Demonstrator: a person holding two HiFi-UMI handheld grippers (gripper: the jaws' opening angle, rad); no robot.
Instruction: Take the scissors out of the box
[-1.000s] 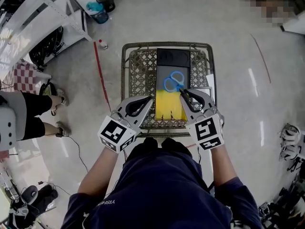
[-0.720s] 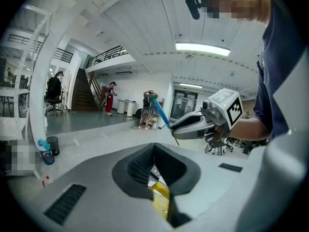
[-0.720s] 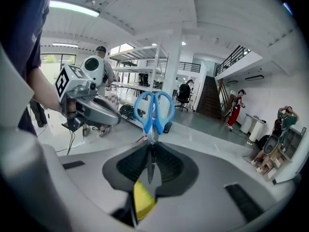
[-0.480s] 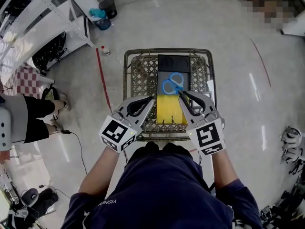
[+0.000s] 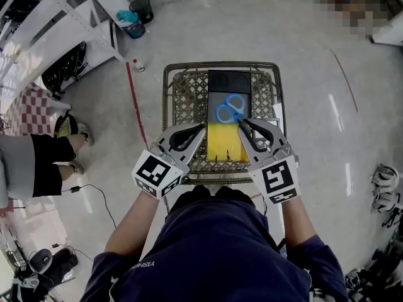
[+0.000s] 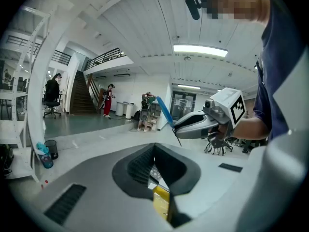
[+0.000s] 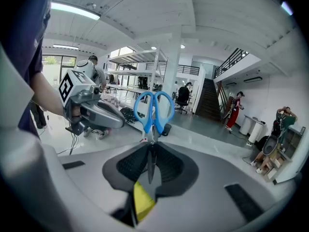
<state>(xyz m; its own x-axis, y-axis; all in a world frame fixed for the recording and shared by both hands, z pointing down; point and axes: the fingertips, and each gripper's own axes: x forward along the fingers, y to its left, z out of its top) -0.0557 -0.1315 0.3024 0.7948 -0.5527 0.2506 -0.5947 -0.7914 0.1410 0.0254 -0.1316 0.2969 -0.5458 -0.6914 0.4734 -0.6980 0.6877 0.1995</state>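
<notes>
Right tool [image 5: 240,122] grips the scissors [image 5: 229,109]; left tool [image 5: 203,128], jaws together, hovers alongside.

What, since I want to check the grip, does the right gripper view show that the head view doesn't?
Only the right gripper view: the scissors have their blades pinched between the jaws of the right tool, with the blue handles sticking out beyond, and a staircase far behind. Only the head view: the wire cart and the black box beneath the scissors. Both: the scissors, the left tool beside them, and a yellow piece underneath.
</notes>
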